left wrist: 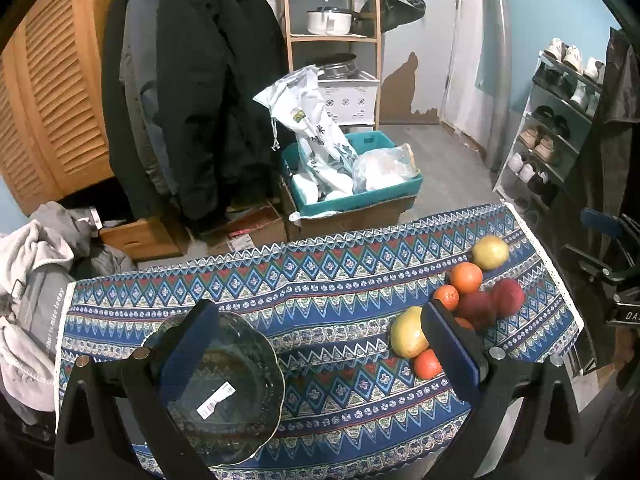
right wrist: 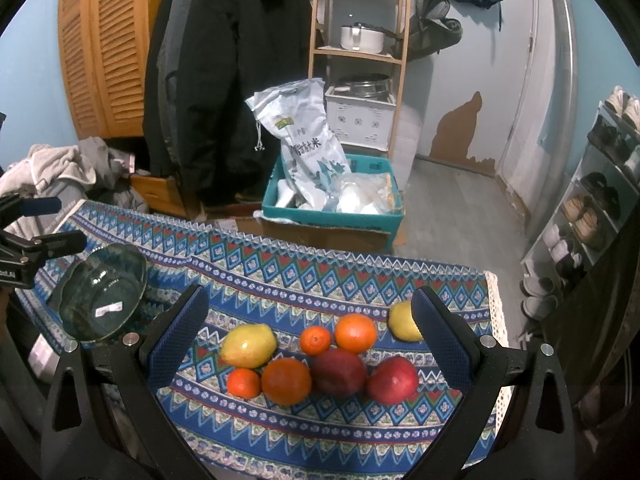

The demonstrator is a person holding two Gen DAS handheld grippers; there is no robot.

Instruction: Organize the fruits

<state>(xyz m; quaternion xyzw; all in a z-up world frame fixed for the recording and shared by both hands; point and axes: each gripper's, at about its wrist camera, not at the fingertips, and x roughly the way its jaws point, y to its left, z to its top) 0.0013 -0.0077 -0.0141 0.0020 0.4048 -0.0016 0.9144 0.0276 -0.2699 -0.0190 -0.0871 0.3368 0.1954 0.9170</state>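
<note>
left wrist view: the left gripper (left wrist: 320,356) is spread wide above the patterned tablecloth (left wrist: 340,280), its left finger over the glass bowl (left wrist: 224,392); the fruits (left wrist: 468,300) lie far right

right wrist view: the right gripper (right wrist: 310,344) is spread around the fruits (right wrist: 320,356), gripping none; the glass bowl (right wrist: 102,292) sits left

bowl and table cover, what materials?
Bowl: clear glass by the look, glossy, with the pattern showing through it; clear plastic is possible. A white sticker sits on it. Table cover: woven fabric, matte, with a printed pattern and a white lace-like edge.
</note>
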